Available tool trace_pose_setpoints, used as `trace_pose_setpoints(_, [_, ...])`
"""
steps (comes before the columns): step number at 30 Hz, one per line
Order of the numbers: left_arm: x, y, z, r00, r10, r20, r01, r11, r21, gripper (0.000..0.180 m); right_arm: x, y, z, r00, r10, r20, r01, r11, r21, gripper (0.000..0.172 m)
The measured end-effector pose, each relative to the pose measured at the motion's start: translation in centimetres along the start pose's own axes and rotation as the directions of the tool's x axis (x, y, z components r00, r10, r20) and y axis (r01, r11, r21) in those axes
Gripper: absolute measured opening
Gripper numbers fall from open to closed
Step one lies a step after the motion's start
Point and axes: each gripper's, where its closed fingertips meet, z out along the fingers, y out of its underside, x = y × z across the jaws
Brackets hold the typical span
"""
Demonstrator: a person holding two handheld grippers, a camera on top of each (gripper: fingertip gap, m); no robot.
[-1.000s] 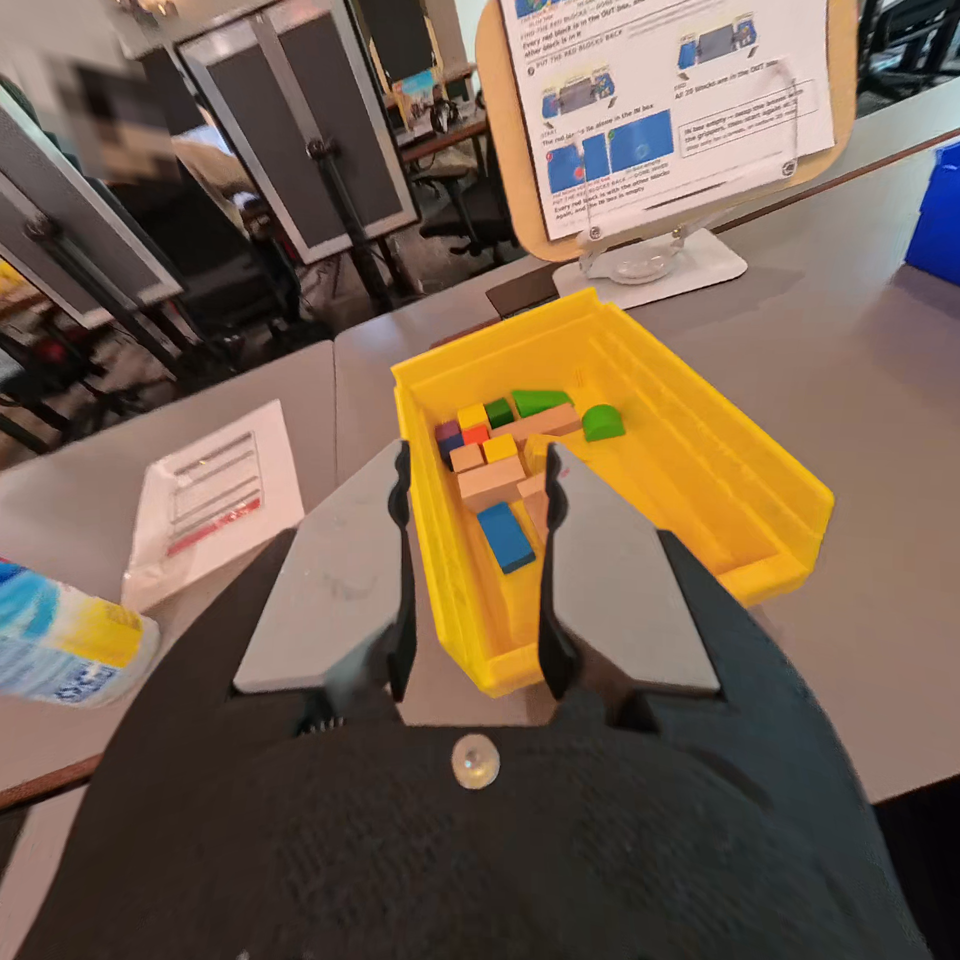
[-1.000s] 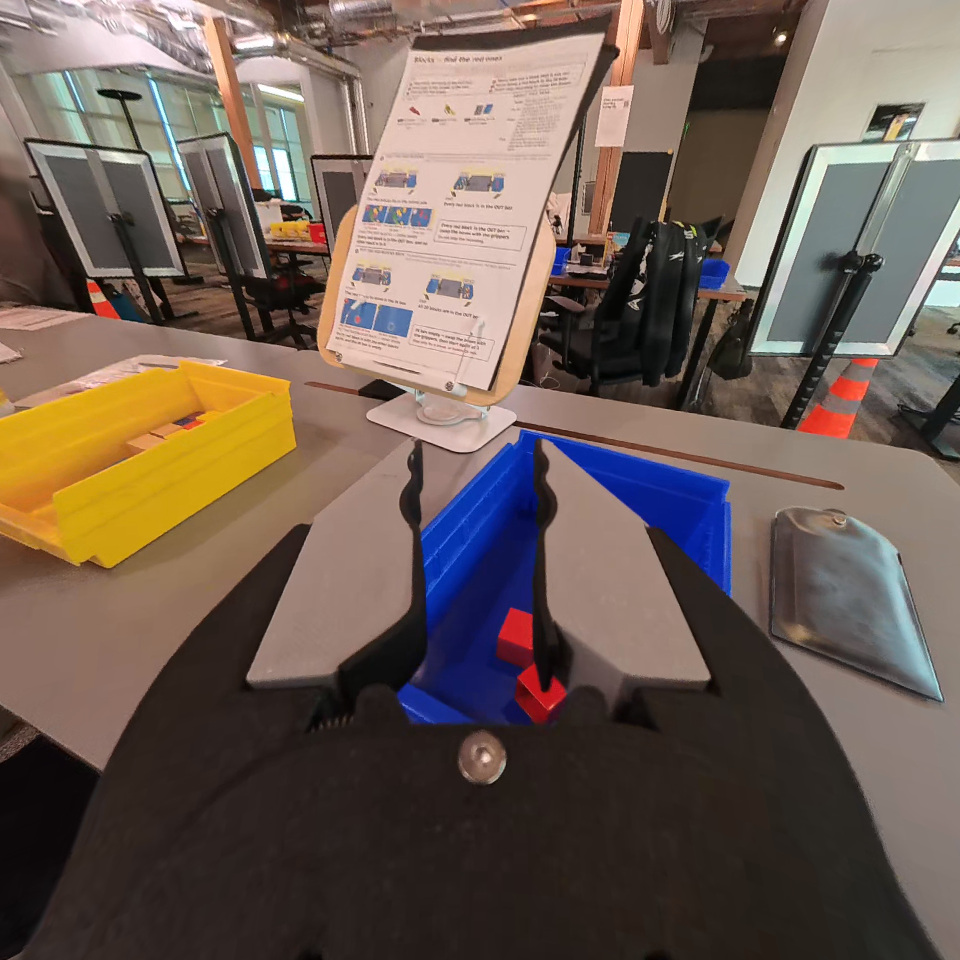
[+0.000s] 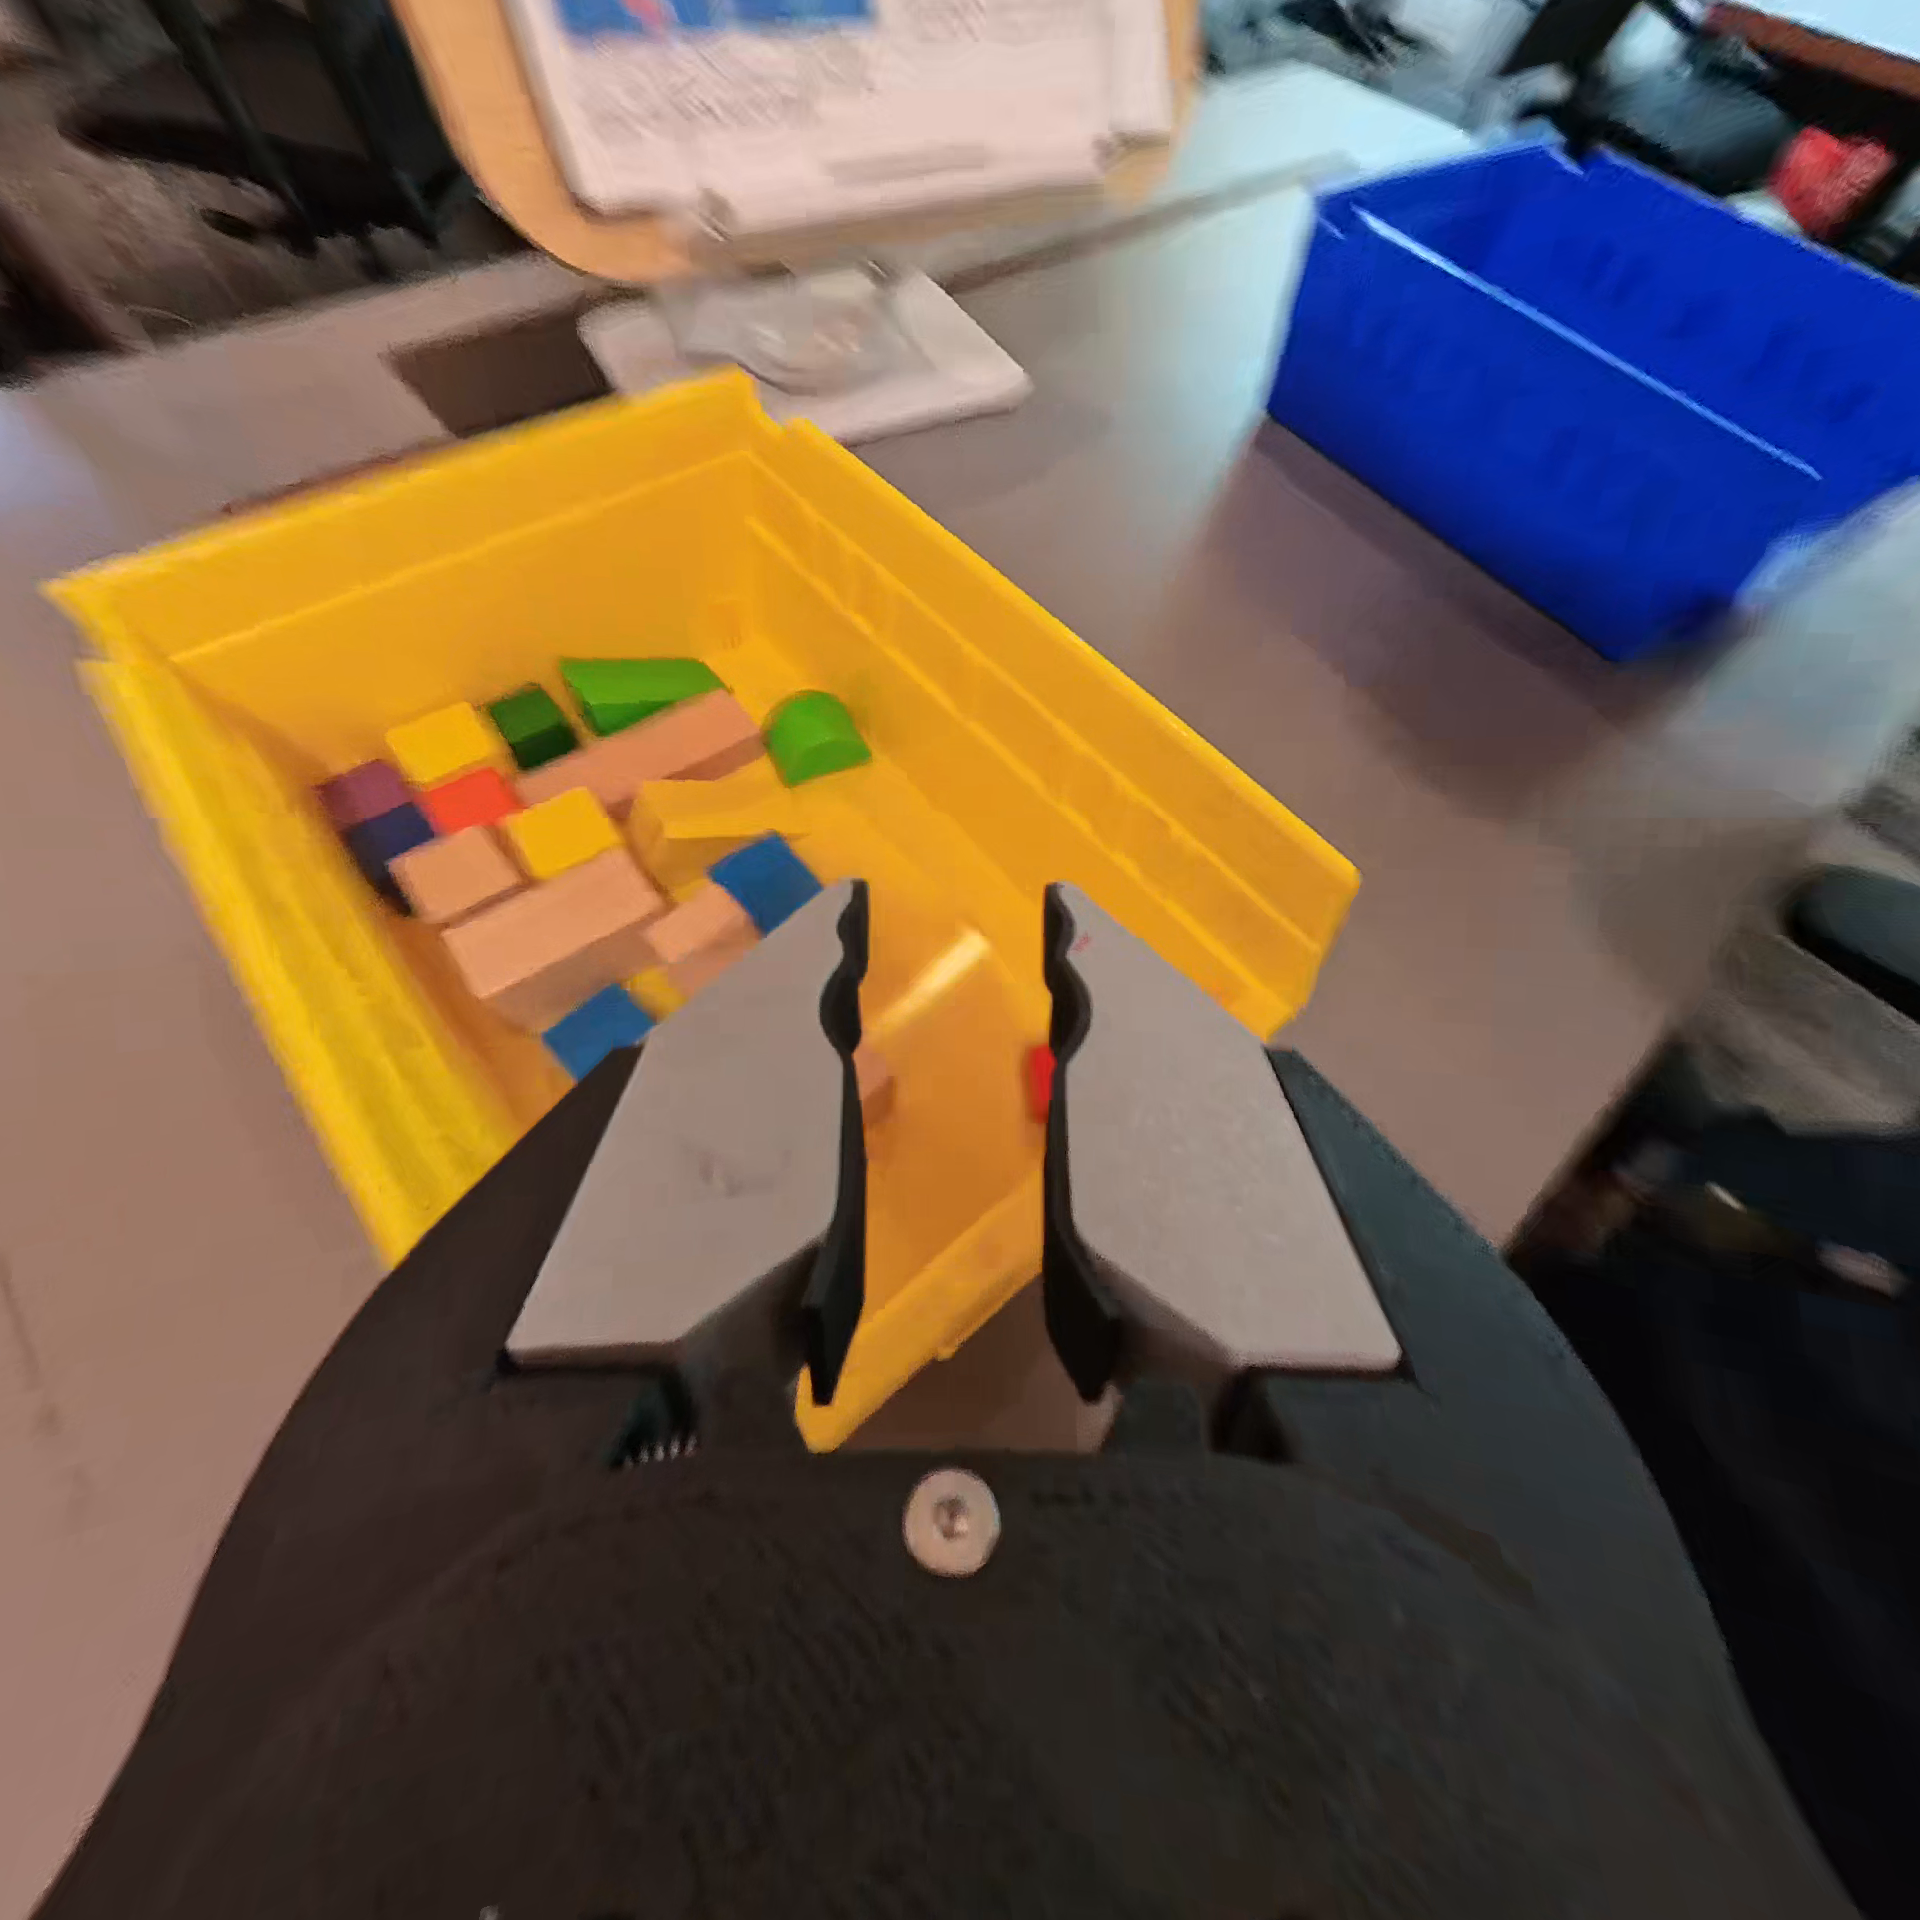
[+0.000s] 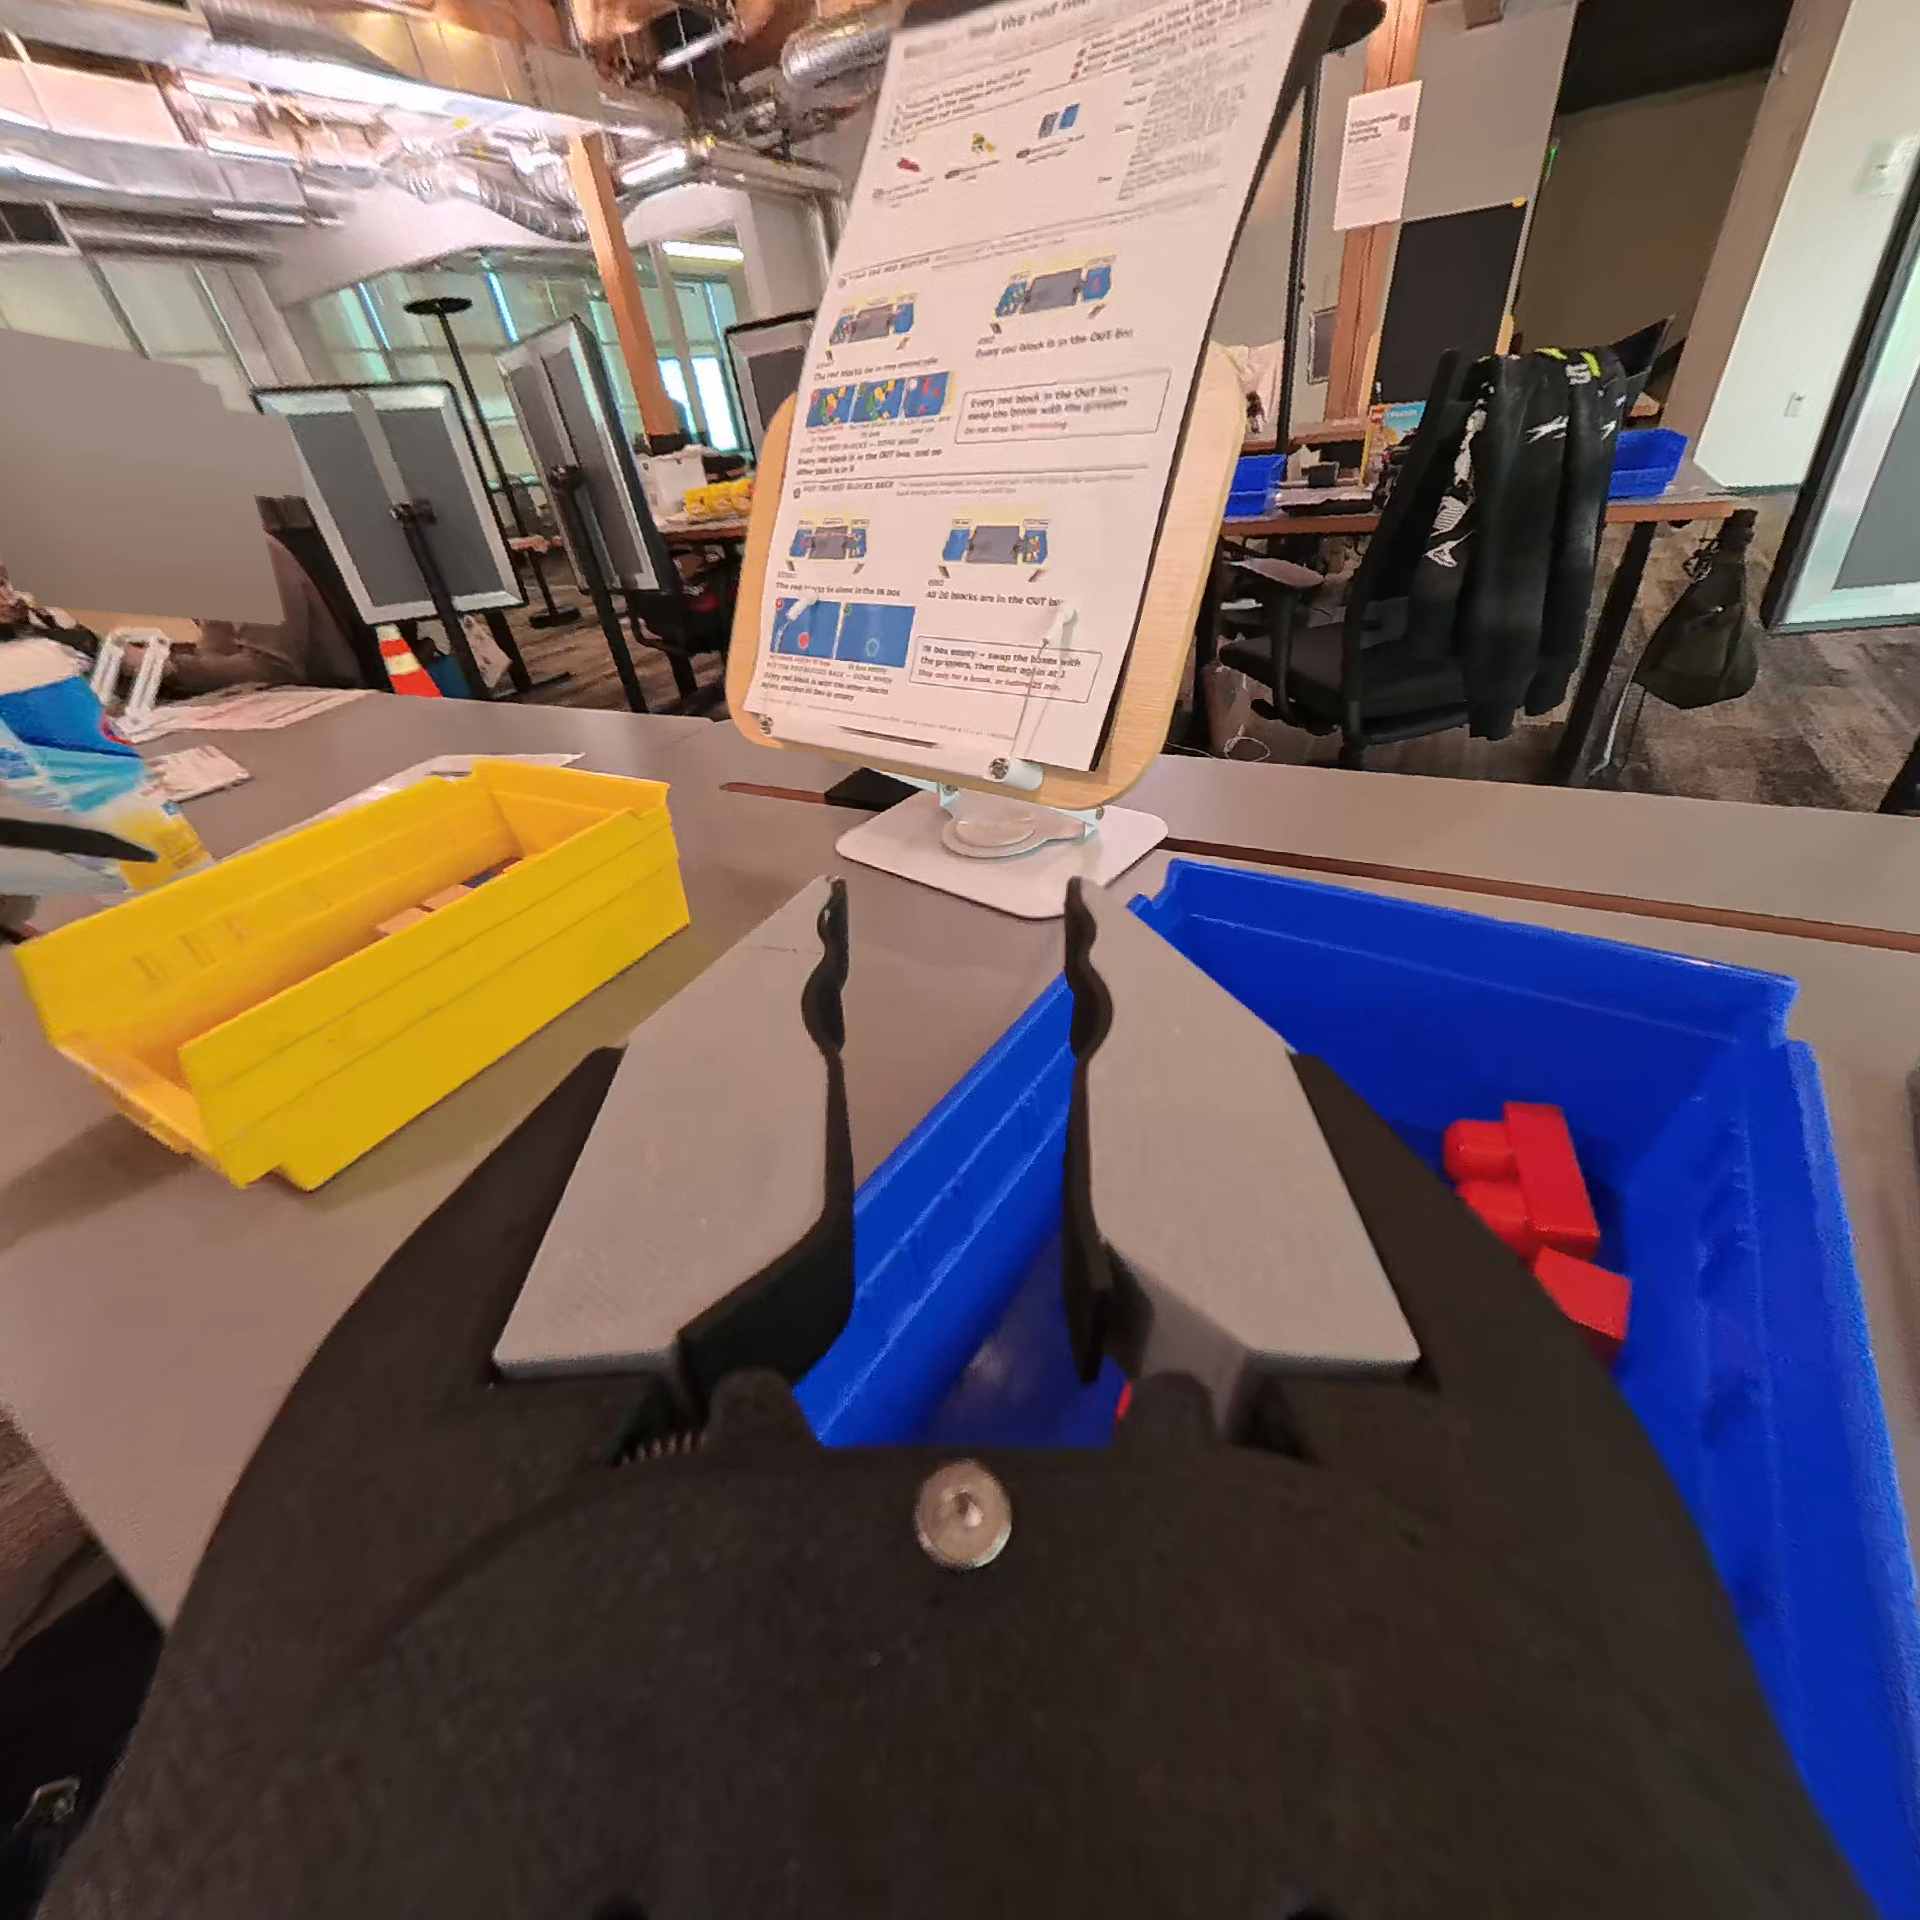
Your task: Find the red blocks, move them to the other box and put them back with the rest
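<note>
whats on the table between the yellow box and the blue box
Nothing: in the right wrist view only bare grey table separates the yellow box from the blue box.

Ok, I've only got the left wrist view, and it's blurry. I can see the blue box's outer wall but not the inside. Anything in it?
Observer: Yes. The right wrist view shows several red blocks piled inside the blue box.
Operator: And is the right gripper carrying one?
Observer: No. The right gripper has its fingers apart. Only the table and the box's left wall show between them.
</note>
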Motion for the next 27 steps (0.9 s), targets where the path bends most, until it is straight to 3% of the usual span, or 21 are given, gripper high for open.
trace_pose_setpoints(2, [1.7, 2.3, 1.9, 0.991, -0.016, -0.13, 0.0, 0.992, -0.128, 0.029, 0.7, 0.9, 0.8, 1.0, -0.005, -0.018, 0.005, 0.999, -0.035, 0.039])
trace_pose_setpoints(5, [0.4, 5.7, 4.8, 0.997, -0.04, -0.073, 0.015, 0.948, -0.316, 0.037, 0.8, 1.6, 1.7, 1.0, 0.005, -0.003, -0.005, 0.998, -0.063, 0.039])
trace_pose_setpoints(7, [0.9, 7.2, 5.9, 0.993, -0.063, -0.102, 0.016, 0.913, -0.407, 0.041, 0.5, 1.7, 2.0, 1.0, -0.003, 0.01, 0.004, 0.996, -0.084, 0.041])
trace_pose_setpoints(10, [1.8, 7.4, 6.5, 0.988, -0.091, -0.125, 0.025, 0.891, -0.453, 0.041, -0.4, 1.3, 1.8, 0.999, -0.026, 0.029, 0.029, 0.995, -0.1, 0.045])
trace_pose_setpoints(14, [1.1, 7.2, 6.0, 0.997, -0.029, -0.072, -0.018, 0.812, -0.584, 0.04, -3.0, 0.1, 0.8, 0.992, 0.001, 0.129, 0.009, 0.997, -0.071, 0.046])
trace_pose_setpoints(17, [2.2, 6.6, 5.7, 0.994, -0.067, -0.083, -0.009, 0.722, -0.691, 0.039, -4.3, -0.4, -0.2, 0.986, -0.013, 0.166, 0.023, 0.998, -0.06, 0.047])
trace_pose_setpoints(20, [2.3, 7.7, 5.7, 0.998, -0.055, -0.042, 0.001, 0.62, -0.785, 0.02, -5.2, -1.6, -1.1, 0.979, -0.011, 0.205, 0.016, 1.0, -0.026, 0.046])
trace_pose_setpoints(22, [3.2, 8.8, 6.0, 0.993, -0.119, -0.011, 0.059, 0.568, -0.821, 0.03, -5.9, -2.6, -1.8, 0.971, -0.002, 0.239, 0.0, 1.0, 0.009, 0.046])
trace_pose_setpoints(24, [4.1, 9.6, 6.3, 0.986, -0.165, 0.011, 0.101, 0.546, -0.832, 0.033, -6.4, -3.5, -2.4, 0.965, -0.009, 0.26, 0.0, 0.999, 0.035, 0.047])
trace_pose_setpoints(27, [3.4, 9.7, 6.3, 0.987, -0.126, 0.097, 0.151, 0.562, -0.813, 0.033, -6.8, -4.3, -3.1, 0.963, -0.033, 0.268, 0.017, 0.998, 0.064, 0.047])
